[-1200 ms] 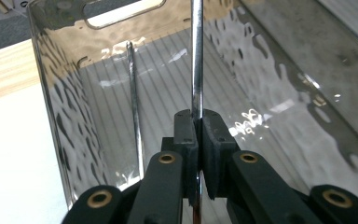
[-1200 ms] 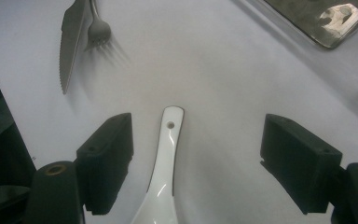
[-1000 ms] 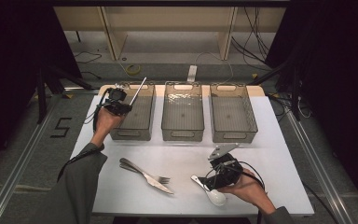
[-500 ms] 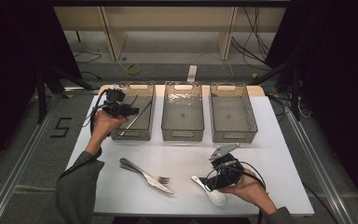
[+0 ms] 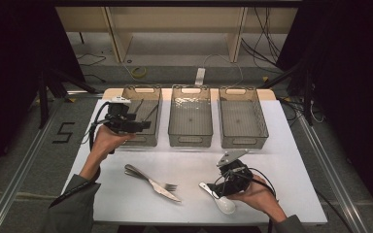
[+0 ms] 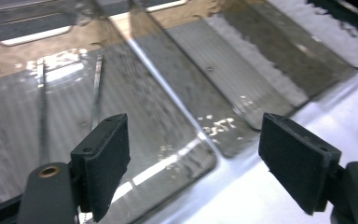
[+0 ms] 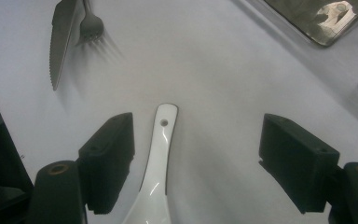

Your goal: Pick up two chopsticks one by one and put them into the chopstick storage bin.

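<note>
Here, at the left of the high view, the left gripper (image 5: 143, 125) hangs over the near edge of the leftmost clear plastic bin (image 5: 137, 93), where two thin dark chopsticks (image 5: 145, 110) lie slanted on the bin's floor; its jaws have just been opening and now stand wide apart with nothing between them, as the left gripper view confirms, the chopsticks (image 6: 96, 88) showing beyond the pads. Below, in the lower middle of the white tabletop (image 5: 281, 145), a metal knife and fork (image 5: 153, 182) lie side by side. Above them stand the middle clear bin (image 5: 190, 141) and the right clear bin (image 5: 243, 141). At the lower right, the right gripper (image 5: 213, 191) sits over a white ceramic soup spoon (image 5: 221, 200); in the right gripper view its jaws are spread, the spoon's handle (image 7: 160, 149) lying between them, nearer the left pad, not touched.
</note>
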{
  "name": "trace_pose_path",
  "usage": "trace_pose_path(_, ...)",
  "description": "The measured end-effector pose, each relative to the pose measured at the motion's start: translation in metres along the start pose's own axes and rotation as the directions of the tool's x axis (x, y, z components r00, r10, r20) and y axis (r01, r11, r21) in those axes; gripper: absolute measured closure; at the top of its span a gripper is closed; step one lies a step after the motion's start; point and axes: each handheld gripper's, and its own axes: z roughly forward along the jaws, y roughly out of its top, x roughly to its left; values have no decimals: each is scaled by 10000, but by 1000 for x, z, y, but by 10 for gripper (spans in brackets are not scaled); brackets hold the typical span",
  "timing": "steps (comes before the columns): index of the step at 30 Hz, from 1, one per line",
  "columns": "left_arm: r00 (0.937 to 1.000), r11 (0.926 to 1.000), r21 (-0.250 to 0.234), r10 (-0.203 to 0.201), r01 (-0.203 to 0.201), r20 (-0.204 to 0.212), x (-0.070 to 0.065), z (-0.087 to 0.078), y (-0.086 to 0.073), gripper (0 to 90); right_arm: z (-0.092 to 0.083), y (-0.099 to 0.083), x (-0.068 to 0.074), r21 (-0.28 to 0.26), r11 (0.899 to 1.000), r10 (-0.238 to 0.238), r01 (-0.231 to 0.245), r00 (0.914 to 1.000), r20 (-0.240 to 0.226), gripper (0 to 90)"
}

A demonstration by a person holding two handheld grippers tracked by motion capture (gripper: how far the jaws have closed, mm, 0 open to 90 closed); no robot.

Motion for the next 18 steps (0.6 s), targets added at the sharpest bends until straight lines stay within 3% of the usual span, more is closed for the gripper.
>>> trace_pose_path(5,9997,9988,-444,227,-226,14,-18,4,-6,206,2,0,-1,94,10000,-1,1,10000,15,275)
trace_pose_path(9,9988,9951,-922,381,-350,314,-30,3,-12,202,2,0,-2,129,9999,77,-78,10000,57,281)
trace_pose_path(13,9942,9937,-981,620,-534,873,-41,2,-22,198,3,0,-4,198,9996,201,-203,9998,74,291)
trace_pose_path(18,9909,9901,-1168,894,-774,1010,-51,-2,-39,198,6,1,-4,430,9989,188,-189,9998,28,303)
